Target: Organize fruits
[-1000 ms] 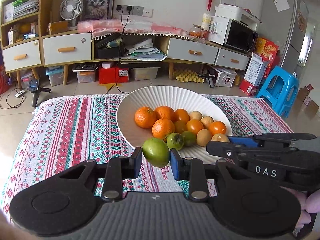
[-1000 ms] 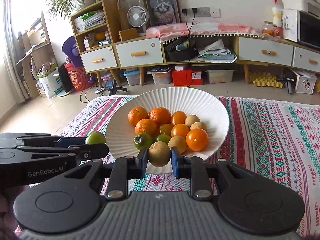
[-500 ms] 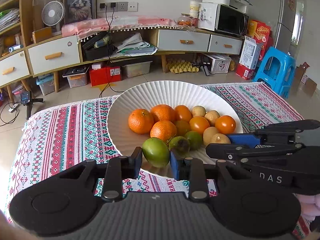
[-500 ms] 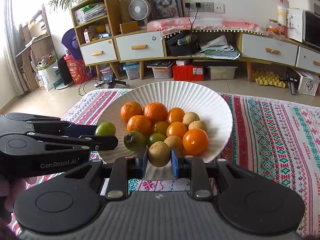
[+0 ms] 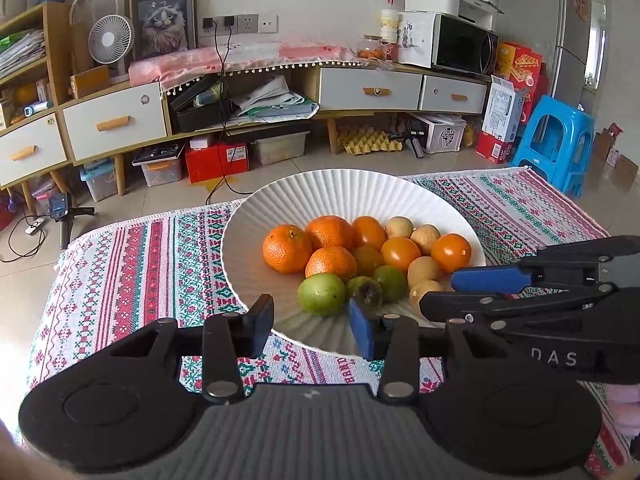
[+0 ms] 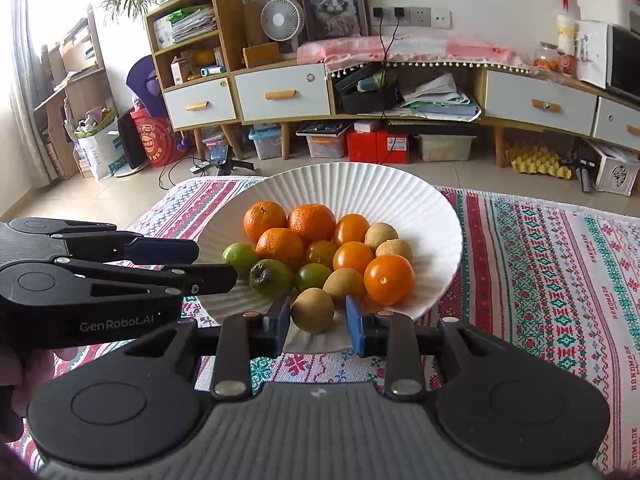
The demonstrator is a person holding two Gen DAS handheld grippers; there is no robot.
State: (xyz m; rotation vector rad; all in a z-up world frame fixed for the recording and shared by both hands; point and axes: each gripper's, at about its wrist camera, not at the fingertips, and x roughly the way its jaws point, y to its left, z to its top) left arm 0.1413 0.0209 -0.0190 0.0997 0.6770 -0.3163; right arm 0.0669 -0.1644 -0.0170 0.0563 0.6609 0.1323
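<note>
Here both grippers hang over the near rim of the white ribbed bowl (image 5: 304, 188), and both sets of jaws are opening. The left gripper (image 5: 310, 326) stands partly spread — its blue pads clear of everything, with bare bowl floor between them. The green fruit (image 5: 321, 294) lies just ahead of the gap, resting in the bowl against a darker green fruit (image 5: 366, 290) to its right, and no pad touches it. The right gripper (image 6: 318, 324) is parted less widely; the brown kiwi-like fruit (image 6: 312, 310) sits between its pads with a sliver of space on each side, so it rests in the bowl rather than being squeezed. Beyond both grippers lie the mandarins (image 6: 311, 224), smooth orange fruits (image 6: 389, 280) and small tan fruits (image 6: 381, 236), piled together mid-bowl. The bowl stands on a patterned woven tablecloth (image 6: 552, 264).
</note>
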